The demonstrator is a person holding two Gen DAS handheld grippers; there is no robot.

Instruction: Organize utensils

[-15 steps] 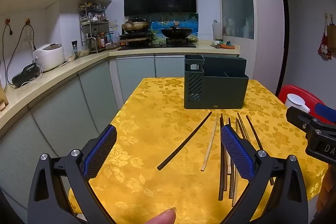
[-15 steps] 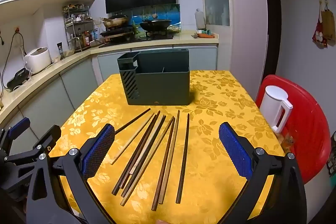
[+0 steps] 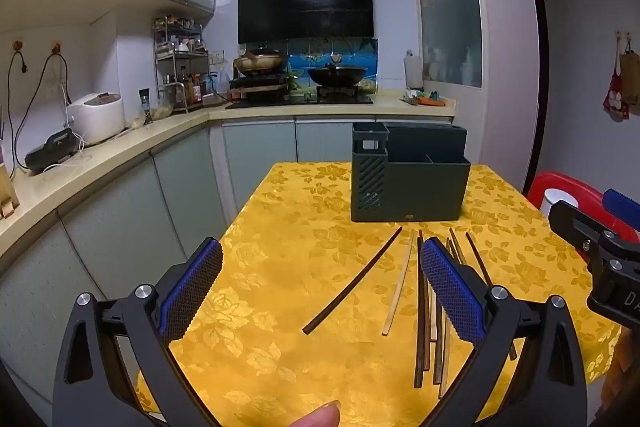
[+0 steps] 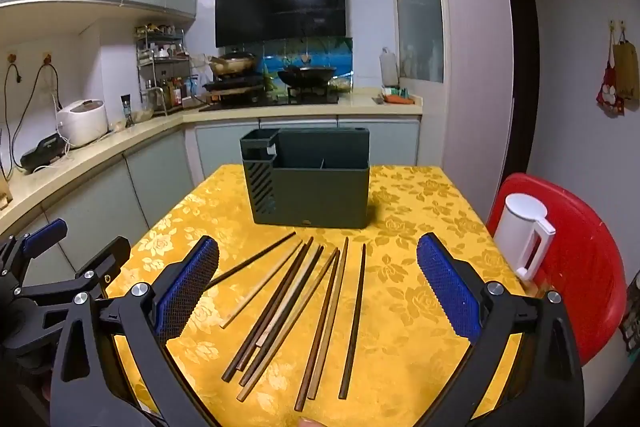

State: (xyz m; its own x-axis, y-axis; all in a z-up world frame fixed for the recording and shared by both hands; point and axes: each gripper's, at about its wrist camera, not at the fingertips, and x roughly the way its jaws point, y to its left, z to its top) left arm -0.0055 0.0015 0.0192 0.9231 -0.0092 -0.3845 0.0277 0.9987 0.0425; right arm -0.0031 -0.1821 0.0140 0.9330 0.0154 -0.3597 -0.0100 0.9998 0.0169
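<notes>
Both my left gripper (image 3: 320, 287) and right gripper (image 4: 318, 287) gape wide, empty. The chopsticks (image 4: 304, 311) lie loose mid-tabletop, before the caddy (image 4: 308, 179) near the far edge. I'd pinch 1 stick mid-length, squarely.

Left gripper (image 3: 320, 291) and right gripper (image 4: 318, 287): black plastic frames with triangular cut-outs. Inner jaw faces carry blue cross-hatched pads (image 4: 448, 291). Silver round-head screws (image 3: 143, 291) sit behind each pad. A bare fingertip (image 3: 318, 415) shows below the jaws.
</notes>
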